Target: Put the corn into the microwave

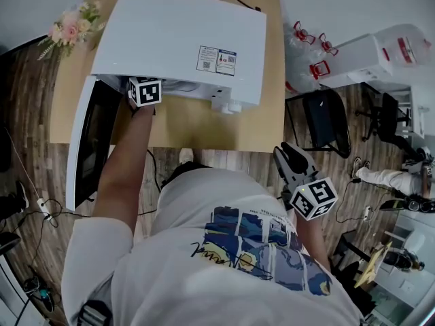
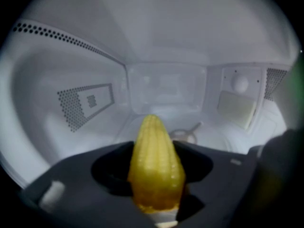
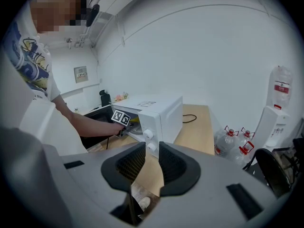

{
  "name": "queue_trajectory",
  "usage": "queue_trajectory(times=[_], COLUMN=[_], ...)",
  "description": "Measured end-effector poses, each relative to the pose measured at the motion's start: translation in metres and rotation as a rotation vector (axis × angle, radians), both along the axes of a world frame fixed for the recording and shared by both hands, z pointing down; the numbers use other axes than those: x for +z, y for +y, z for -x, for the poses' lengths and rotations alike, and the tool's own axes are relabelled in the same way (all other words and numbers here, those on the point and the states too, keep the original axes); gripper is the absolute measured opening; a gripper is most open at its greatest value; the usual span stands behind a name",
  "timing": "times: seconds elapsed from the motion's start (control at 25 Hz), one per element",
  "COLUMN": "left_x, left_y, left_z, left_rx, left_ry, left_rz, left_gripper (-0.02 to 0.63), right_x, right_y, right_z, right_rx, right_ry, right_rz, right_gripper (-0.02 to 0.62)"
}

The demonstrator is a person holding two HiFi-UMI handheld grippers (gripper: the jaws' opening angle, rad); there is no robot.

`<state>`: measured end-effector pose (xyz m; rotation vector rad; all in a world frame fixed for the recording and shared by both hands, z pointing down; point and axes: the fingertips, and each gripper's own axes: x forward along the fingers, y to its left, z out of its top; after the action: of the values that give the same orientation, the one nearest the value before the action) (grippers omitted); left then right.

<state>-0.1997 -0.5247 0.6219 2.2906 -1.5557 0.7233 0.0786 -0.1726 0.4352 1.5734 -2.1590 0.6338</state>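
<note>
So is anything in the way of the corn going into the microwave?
Nothing visible. The door is open, and the left gripper holds the corn inside the microwave.

Head view is looking steeply down from above me onto the microwave (image 1: 178, 43) top and table (image 1: 204, 131). Left gripper view is sitting close inside the cavity (image 2: 166, 87), facing its far wall. Right gripper view is hanging back on the right, facing the microwave's knob side, and sharing the microwave and my left arm (image 1: 126, 161) with the head view.
</note>
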Motion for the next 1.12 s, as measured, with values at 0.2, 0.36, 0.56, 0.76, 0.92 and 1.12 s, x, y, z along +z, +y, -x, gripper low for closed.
queue_trajectory(times=[0.2, 0.36, 0.56, 0.76, 0.92, 1.12], left_x=[0.000, -0.002, -0.011, -0.018, -0.024, -0.033], left_y=[0.003, 0.012, 0.031, 0.060, 0.092, 0.145], left_z=[0.000, 0.003, 0.008, 0.013, 0.012, -0.002], left_rx=[0.006, -0.005, -0.036, -0.087, -0.130, -0.151], left_ry=[-0.020, -0.028, -0.028, -0.041, -0.041, -0.009], left_rz=[0.002, 0.001, -0.021, -0.027, -0.020, -0.005], left_gripper=[0.285, 0.297, 0.307, 0.307, 0.307, 0.305], right_x=[0.001, 0.005, 0.012, 0.013, 0.014, 0.017], right_y=[0.008, 0.018, 0.030, 0.043, 0.058, 0.077], right_z=[-0.005, -0.012, -0.021, -0.035, -0.049, -0.066], right_rx=[0.010, 0.015, -0.012, -0.057, -0.095, -0.143], right_ry=[-0.010, -0.027, -0.047, -0.059, -0.078, -0.099], right_rz=[-0.002, 0.000, 0.000, -0.014, -0.027, -0.045], right_gripper=[0.080, 0.080, 0.080, 0.080, 0.080, 0.074])
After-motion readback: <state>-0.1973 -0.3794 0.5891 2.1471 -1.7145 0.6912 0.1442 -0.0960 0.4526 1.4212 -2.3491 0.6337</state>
